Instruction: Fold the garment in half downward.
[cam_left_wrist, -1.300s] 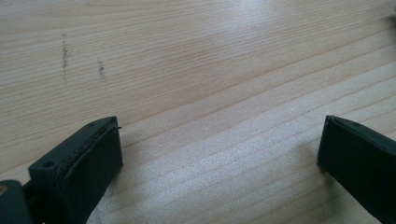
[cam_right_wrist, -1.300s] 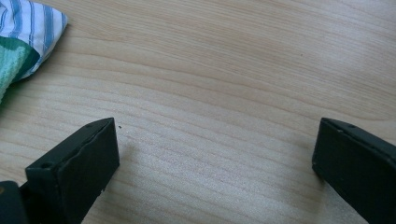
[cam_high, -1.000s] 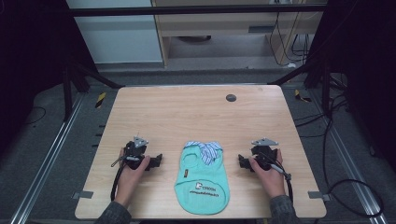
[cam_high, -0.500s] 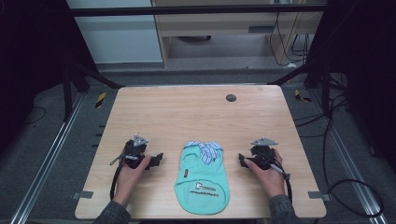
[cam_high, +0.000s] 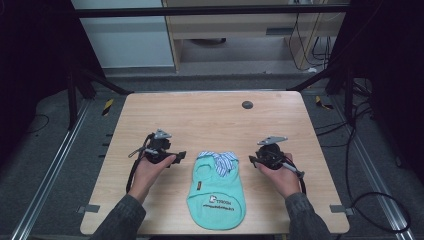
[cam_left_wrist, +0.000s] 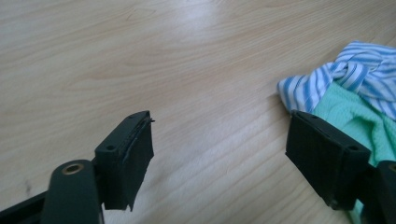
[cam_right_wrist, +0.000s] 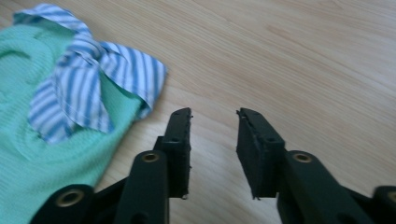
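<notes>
Nearest to me on the wooden surface (cam_high: 200, 120) lies the small green garment (cam_high: 218, 192), flat, its printed hem toward my edge and its blue-and-white striped collar (cam_high: 223, 161) at the far end. I take this garment as my landmark.

My left hand (cam_high: 150, 170) sits just to the left of the garment's collar end, holding the left gripper (cam_high: 177, 155), which points toward the cloth. Its jaws have just been closing but stand fairly wide, with only bare wood between them. In the left gripper view (cam_left_wrist: 219, 158) the striped collar (cam_left_wrist: 345, 79) and a patch of green knit (cam_left_wrist: 359, 121) lie beside and partly behind one jaw; I cannot tell whether that jaw touches the cloth.

My right hand (cam_high: 280, 175) sits to the right of the garment, level with the collar, holding the right gripper (cam_high: 253, 161), whose tips point toward the cloth's edge. Its jaws have just been closing too and now stand narrow, a slim gap between the pads, nothing in it. In the right gripper view (cam_right_wrist: 214, 140) the garment (cam_right_wrist: 42, 154) lies off to one side, the striped collar (cam_right_wrist: 88, 88) near the jaw tip but apart from it.

Beyond the garment, near the far edge of the surface, sits a small dark round disc (cam_high: 247, 104), well apart from both grippers.
</notes>
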